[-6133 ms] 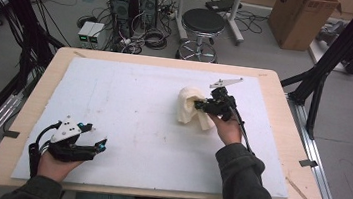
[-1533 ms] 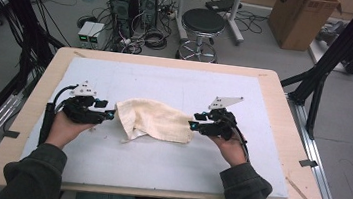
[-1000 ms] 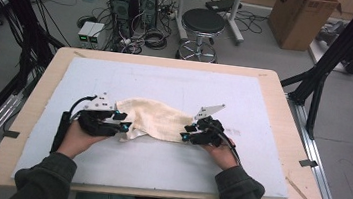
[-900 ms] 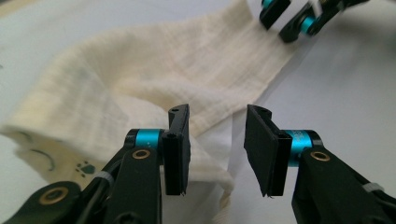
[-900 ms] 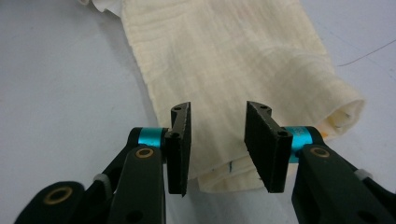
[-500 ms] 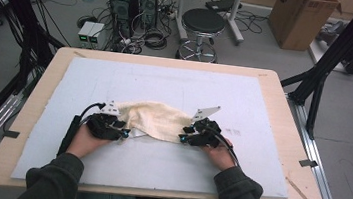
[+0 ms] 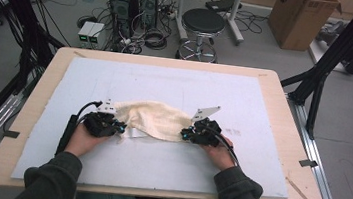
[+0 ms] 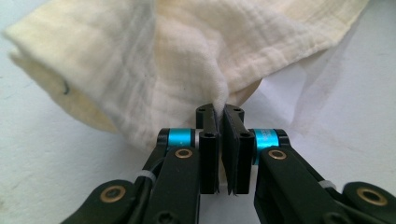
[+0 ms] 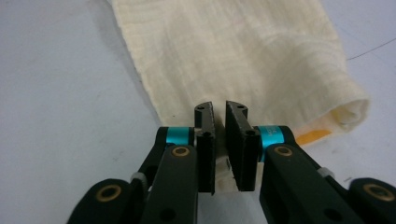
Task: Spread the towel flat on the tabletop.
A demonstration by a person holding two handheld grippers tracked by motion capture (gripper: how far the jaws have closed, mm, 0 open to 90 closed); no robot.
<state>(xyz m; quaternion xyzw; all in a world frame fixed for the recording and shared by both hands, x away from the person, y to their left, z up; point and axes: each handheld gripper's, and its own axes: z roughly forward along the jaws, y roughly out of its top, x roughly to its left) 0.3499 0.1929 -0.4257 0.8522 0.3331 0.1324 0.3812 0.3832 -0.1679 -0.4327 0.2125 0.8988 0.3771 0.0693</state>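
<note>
left gripper [image 7: 122, 127]: at cloth's left end, fingers have just closed, pinching a fold | cloth [image 7: 154, 119]: cream, crumpled, lying mid-bench [image 7: 176, 87] between both grippers | right gripper [image 7: 183, 134]: at cloth's right end, fingers just closed, nipping its edge

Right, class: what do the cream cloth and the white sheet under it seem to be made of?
Cream cloth: probably cotton gauze, matte, with a crinkled open weave and soft folds. White sheet: perhaps foam board or thick paper, matte, flat and faintly smudged.
</note>
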